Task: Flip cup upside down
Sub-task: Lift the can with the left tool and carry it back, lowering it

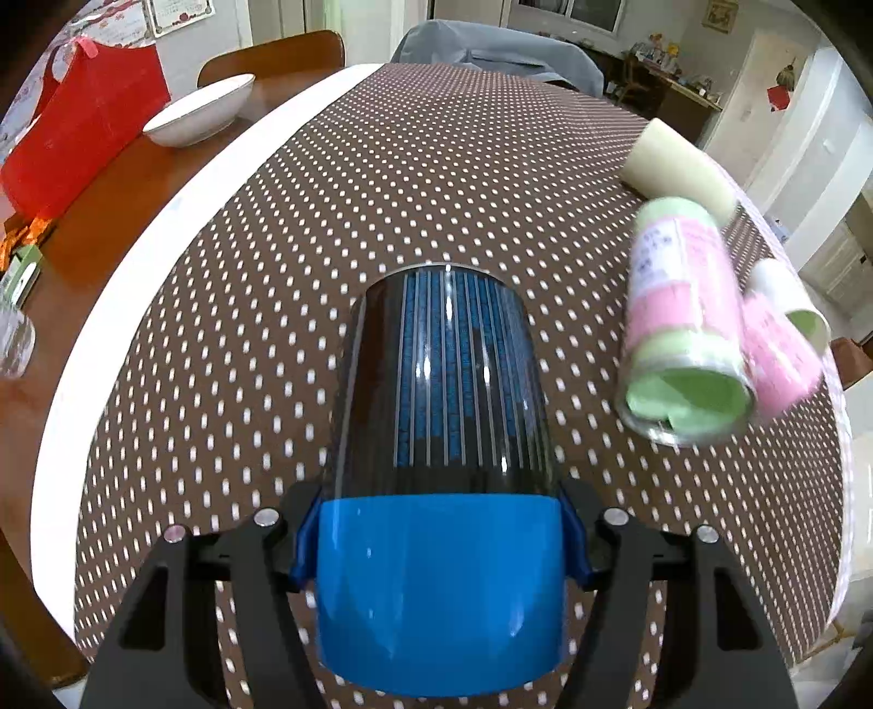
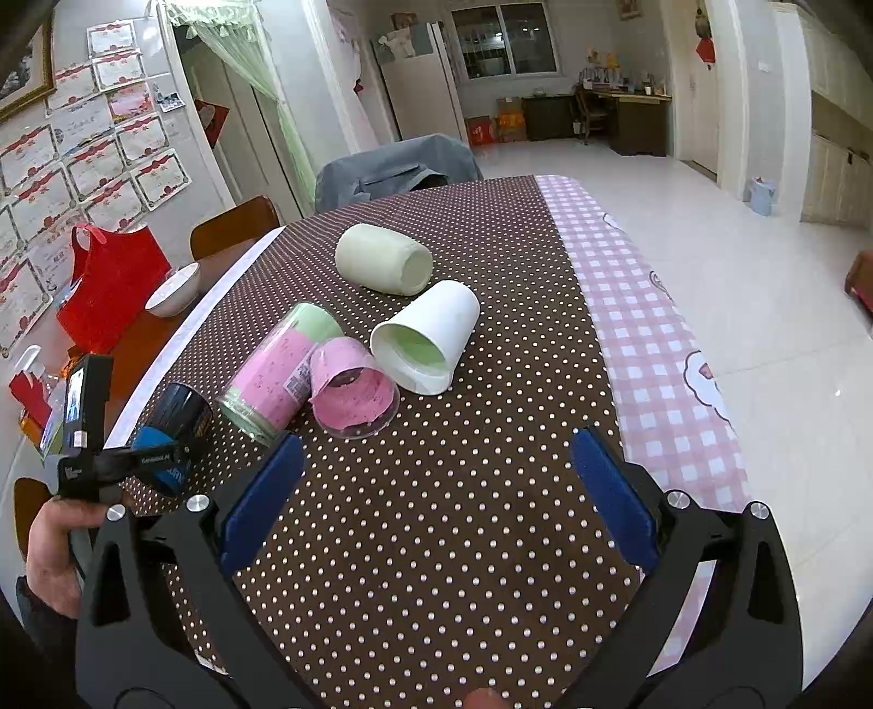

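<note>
So, cup: dark cup (image 1: 444,382) with blue band, lower centre of left wrist view, lying along the tool axis over the dotted surface (image 1: 273,327).
Left tool (image 1: 442,540): pinching the cup at the band.
Right tool (image 2: 436,502): spread, holding nothing.
Progress: grasped; judging by pose, flip not finished, set-down left.
Neighbours: four other cups (image 2: 349,382) on their sides, upper right.

I see a white tiled floor (image 2: 682,218), a wall of framed certificates (image 2: 82,158), a refrigerator (image 2: 420,92), a dark window (image 2: 502,43), a wooden desk (image 2: 627,117), and a grey-draped chair (image 2: 393,169) beyond the table (image 2: 436,491).
</note>
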### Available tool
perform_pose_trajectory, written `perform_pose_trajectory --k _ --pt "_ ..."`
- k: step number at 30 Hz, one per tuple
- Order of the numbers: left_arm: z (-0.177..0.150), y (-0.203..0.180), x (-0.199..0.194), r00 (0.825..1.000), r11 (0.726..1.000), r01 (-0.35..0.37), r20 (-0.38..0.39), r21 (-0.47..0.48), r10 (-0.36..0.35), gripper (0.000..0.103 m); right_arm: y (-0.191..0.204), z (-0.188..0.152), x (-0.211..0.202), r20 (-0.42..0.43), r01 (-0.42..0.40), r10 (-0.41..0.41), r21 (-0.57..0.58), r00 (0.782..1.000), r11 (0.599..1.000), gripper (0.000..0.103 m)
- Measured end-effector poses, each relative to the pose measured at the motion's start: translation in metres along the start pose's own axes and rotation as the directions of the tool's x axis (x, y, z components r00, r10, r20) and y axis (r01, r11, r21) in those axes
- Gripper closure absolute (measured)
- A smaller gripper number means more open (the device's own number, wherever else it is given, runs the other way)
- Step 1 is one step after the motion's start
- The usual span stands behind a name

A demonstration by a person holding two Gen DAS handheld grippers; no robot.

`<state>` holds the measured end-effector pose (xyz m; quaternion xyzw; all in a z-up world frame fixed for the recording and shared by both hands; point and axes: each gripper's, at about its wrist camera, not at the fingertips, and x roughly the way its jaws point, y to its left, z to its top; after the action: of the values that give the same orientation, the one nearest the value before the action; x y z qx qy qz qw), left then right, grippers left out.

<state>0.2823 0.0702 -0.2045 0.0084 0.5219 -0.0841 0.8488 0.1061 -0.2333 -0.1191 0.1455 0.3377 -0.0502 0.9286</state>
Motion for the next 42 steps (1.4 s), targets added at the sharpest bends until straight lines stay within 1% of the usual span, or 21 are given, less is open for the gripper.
perform_pose_trajectory --k 2,6,9,15,16,21,23,27,28,29,30,35,38,42 --pt "-0.01 0.002 -0.006 1.0 1.0 0.004 0.01 0.005 -0.004 0.038 0.0 -0.006 -0.005 -0.001 -0.002 0.002 0.0 1.0 1.0 0.006" --pt "-0.032 -0.005 -0.019 0.999 1.0 0.016 0.03 0.013 -0.016 0.038 -0.001 -0.021 -0.015 -0.004 -0.003 0.003 -0.002 1.0 1.0 0.006" --pt "-0.052 -0.018 -0.035 0.998 0.999 0.038 0.055 0.035 -0.04 0.038 -0.001 -0.027 -0.026 0.008 0.001 -0.001 -0.002 1.0 1.0 0.006" --pt "-0.085 -0.053 -0.063 0.99 0.988 0.094 0.093 0.119 -0.105 0.038 -0.01 -0.037 -0.053 0.056 0.013 -0.014 0.02 0.998 1.0 0.006" --pt "-0.093 -0.063 -0.069 0.987 0.984 0.107 0.1 0.143 -0.122 0.038 -0.011 -0.036 -0.057 0.066 0.013 -0.015 0.024 0.998 1.0 0.006" --pt "-0.107 -0.111 -0.079 0.978 0.958 0.148 0.104 0.246 -0.178 0.038 -0.016 -0.031 -0.071 0.111 0.014 -0.018 0.037 0.994 0.999 0.006" --pt "-0.113 -0.126 -0.078 0.978 0.952 0.144 0.106 0.27 -0.178 0.038 -0.019 -0.031 -0.073 0.119 0.017 -0.022 0.045 0.993 0.999 0.006" --pt "-0.114 -0.147 -0.066 0.98 0.943 0.14 0.091 0.302 -0.174 0.038 -0.023 -0.029 -0.074 0.124 0.018 -0.025 0.058 0.992 0.998 0.006" --pt "-0.106 -0.149 -0.061 0.981 0.942 0.138 0.089 0.305 -0.172 0.038 -0.024 -0.031 -0.075 0.123 0.018 -0.025 0.06 0.992 0.998 0.006" --pt "-0.105 -0.153 -0.06 0.981 0.942 0.136 0.088 0.308 -0.17 0.038 -0.025 -0.032 -0.074 0.121 0.017 -0.024 0.063 0.992 0.998 0.006" --pt "-0.097 -0.156 -0.054 0.982 0.942 0.131 0.087 0.309 -0.165 0.038 -0.025 -0.032 -0.073 0.119 0.016 -0.024 0.065 0.993 0.998 0.006" --pt "-0.093 -0.161 -0.048 0.987 0.947 0.09 0.096 0.308 -0.125 0.036 -0.023 -0.034 -0.071 0.111 0.005 -0.012 0.063 0.994 0.998 0.006" --pt "-0.092 -0.157 -0.057 0.984 0.949 0.083 0.128 0.304 -0.127 0.031 -0.022 -0.034 -0.07 0.107 -0.004 -0.003 0.064 0.994 0.998 0.006" --pt "-0.095 -0.149 -0.075 0.979 0.951 0.066 0.167 0.302 -0.121 0.03 -0.02 -0.034 -0.07 0.102 -0.018 0.01 0.072 0.995 0.997 0.006"
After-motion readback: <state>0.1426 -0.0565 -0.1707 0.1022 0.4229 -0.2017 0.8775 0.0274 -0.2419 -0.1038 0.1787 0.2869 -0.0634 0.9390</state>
